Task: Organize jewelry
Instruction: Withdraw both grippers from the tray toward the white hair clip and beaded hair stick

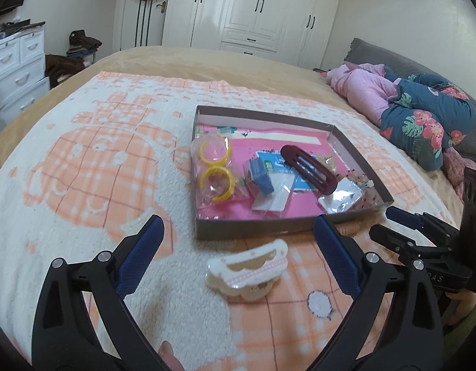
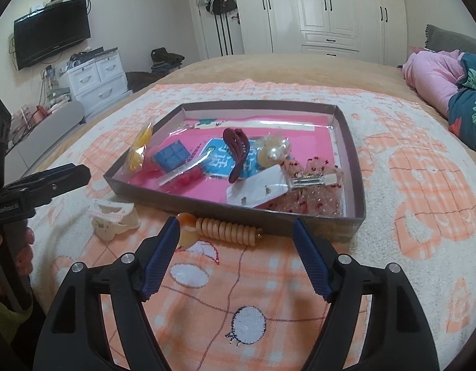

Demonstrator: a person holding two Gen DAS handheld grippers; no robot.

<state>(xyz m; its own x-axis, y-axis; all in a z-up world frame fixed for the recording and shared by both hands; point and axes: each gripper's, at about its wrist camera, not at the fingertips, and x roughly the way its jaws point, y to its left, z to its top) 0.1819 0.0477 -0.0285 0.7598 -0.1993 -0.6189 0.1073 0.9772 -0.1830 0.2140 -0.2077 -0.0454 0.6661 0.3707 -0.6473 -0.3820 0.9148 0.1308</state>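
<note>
A shallow brown box (image 1: pixel 256 233) with a pink lining lies on the bed. It holds bagged yellow bangles (image 1: pixel 214 167), a small blue box (image 1: pixel 261 174), a dark red hair clip (image 1: pixel 309 168) and a silver packet (image 1: pixel 341 199). A white claw clip (image 1: pixel 248 273) lies on the blanket just in front of the box, between the fingers of my open left gripper (image 1: pixel 238 225), and the pads do not touch it. In the right wrist view an orange coiled hair piece (image 2: pixel 227 230) rests against the box's front wall (image 2: pixel 207 204), just beyond my open right gripper (image 2: pixel 236 225).
An orange and white blanket (image 1: pixel 98 160) covers the bed. Folded pink and floral quilts (image 1: pixel 423 114) lie at the right. White drawers (image 2: pixel 95 77) and a wall television (image 2: pixel 52 40) stand to the left, a white wardrobe (image 1: pixel 262 9) behind.
</note>
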